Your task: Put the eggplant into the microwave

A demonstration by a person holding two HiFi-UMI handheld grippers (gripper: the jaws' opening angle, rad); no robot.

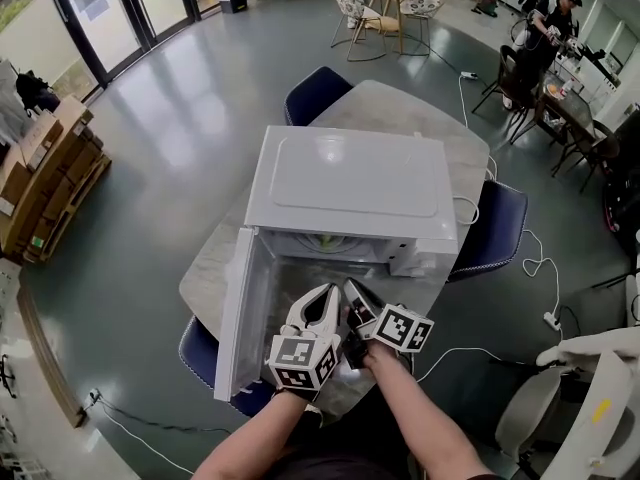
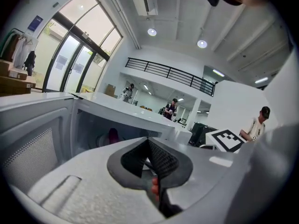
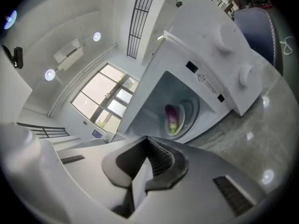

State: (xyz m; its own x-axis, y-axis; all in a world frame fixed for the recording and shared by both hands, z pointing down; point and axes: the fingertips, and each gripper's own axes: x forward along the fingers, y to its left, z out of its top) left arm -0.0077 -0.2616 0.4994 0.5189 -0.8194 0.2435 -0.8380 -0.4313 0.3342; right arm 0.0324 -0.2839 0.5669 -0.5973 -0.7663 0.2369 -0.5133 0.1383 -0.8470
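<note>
Eggplant (image 3: 172,117) in place: it lies on the round plate (image 3: 188,110) inside the white microwave (image 1: 350,183). The door (image 1: 238,313) hangs open at 8 o'clock from the box on the table (image 1: 455,133). My left gripper (image 1: 328,296) and right gripper (image 1: 352,290) hover side by side at 6 o'clock of the opening, each with its jaws pressed together and nothing between them. As I judge it, the placing is done and only the door is left. To do that well, I would keep both tools clear of the opening and set the left gripper's closed tips on the door's outer face near its free edge. Then I would swing it toward 3 o'clock in one steady arc until the latch catches, without jolting the microwave.
</note>
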